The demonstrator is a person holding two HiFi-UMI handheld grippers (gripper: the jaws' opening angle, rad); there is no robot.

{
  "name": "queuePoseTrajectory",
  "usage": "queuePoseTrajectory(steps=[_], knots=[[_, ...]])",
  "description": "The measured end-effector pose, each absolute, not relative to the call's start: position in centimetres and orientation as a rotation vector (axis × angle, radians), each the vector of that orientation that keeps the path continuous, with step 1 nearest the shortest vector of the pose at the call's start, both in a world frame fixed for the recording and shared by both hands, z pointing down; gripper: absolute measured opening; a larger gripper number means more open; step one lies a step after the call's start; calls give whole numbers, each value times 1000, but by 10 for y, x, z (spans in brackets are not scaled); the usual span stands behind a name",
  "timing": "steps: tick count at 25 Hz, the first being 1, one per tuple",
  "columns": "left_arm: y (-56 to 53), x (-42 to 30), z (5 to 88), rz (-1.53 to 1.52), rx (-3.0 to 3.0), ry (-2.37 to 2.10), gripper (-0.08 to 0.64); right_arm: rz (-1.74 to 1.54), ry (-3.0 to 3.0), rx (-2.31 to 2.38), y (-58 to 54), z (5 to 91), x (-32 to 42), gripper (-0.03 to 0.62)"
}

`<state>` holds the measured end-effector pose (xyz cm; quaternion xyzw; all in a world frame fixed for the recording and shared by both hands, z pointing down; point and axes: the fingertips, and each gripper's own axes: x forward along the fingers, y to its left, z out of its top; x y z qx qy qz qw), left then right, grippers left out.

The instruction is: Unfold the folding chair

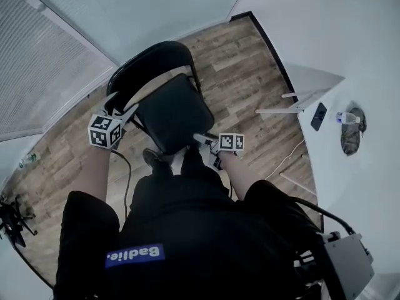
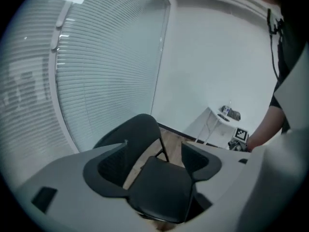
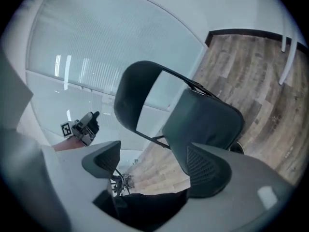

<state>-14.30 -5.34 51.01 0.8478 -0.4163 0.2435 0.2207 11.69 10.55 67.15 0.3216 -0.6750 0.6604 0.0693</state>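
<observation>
While both grippers stand clear of it, the folding chair (image 1: 175, 114) rests opened on the wood-plank floor (image 1: 250, 74) directly in front of you. It has a flat, rounded-square black padded seat, a curved black backrest and a thin dark tubular frame. Your left gripper (image 1: 123, 105) hovers beside the backrest's left edge, jaws apart and empty. Your right gripper (image 1: 206, 144) sits near the seat's front right corner, jaws likewise apart, gripping nothing.

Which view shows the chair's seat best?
Head view: the seat lies nearly whole, seen from above. Left gripper view's jaws cover its edges; right gripper view shows it slanted, one jaw hiding its lower part.
</observation>
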Motion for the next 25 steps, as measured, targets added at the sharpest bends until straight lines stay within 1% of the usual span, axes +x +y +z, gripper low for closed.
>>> queuePoseTrajectory(steps=[4, 8, 10, 15, 17, 22, 25], knots=[[-19, -112, 494, 458, 2273, -1109, 350, 1855, -2216, 931, 76, 606, 89, 388], [5, -77, 467, 416, 2360, -988, 348, 1648, -2380, 854, 49, 549, 58, 336], [10, -69, 451, 383, 2398, -963, 335, 1541, -2454, 810, 37, 522, 44, 306], [23, -61, 411, 276, 2423, -967, 241, 1313, -2624, 733, 20, 449, 18, 260], [27, -63, 393, 221, 2417, -985, 200, 1239, -2674, 720, 15, 421, 11, 228], [20, -70, 351, 120, 2436, -1023, 80, 1064, -2753, 707, 1, 365, -11, 96], [23, -74, 330, 85, 2441, -1031, 35, 931, -2784, 681, 10, 340, -28, 32]])
